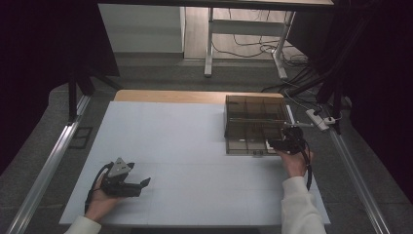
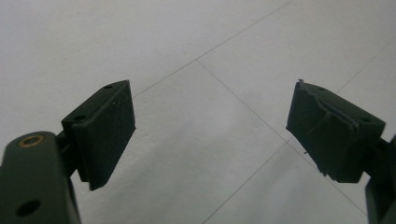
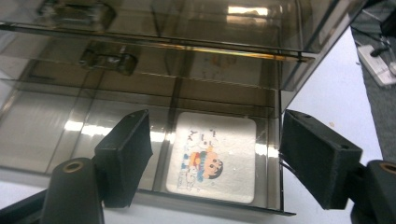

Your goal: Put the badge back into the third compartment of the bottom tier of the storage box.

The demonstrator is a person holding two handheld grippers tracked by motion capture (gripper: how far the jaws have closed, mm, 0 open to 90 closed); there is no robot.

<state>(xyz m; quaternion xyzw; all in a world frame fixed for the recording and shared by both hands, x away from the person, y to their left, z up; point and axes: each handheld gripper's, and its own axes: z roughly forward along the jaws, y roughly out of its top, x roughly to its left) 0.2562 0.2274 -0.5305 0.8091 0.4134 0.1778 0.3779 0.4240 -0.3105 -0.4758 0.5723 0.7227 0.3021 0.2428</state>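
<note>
A smoky transparent box [image 1: 254,124] with several compartments lies open at the table's right, its lid [image 3: 154,23] lying flat beyond it. In its near right corner compartment a white square card [image 3: 212,158] with a cartoon figure lies flat. My right gripper [image 1: 273,145] hovers at that corner; in the right gripper view the right gripper [image 3: 212,122] is open, its pads apart on either side of the card and touching nothing. My left gripper [image 1: 144,183] rests low at the table's front left; in its own view the left gripper [image 2: 210,107] is open over bare white surface.
The white table top [image 1: 195,146] stretches between the two hands. A white power strip [image 1: 317,119] with cables lies just off the table's right edge. Metal rails [image 1: 48,161] run along both sides. A desk frame [image 1: 209,48] stands beyond the far edge.
</note>
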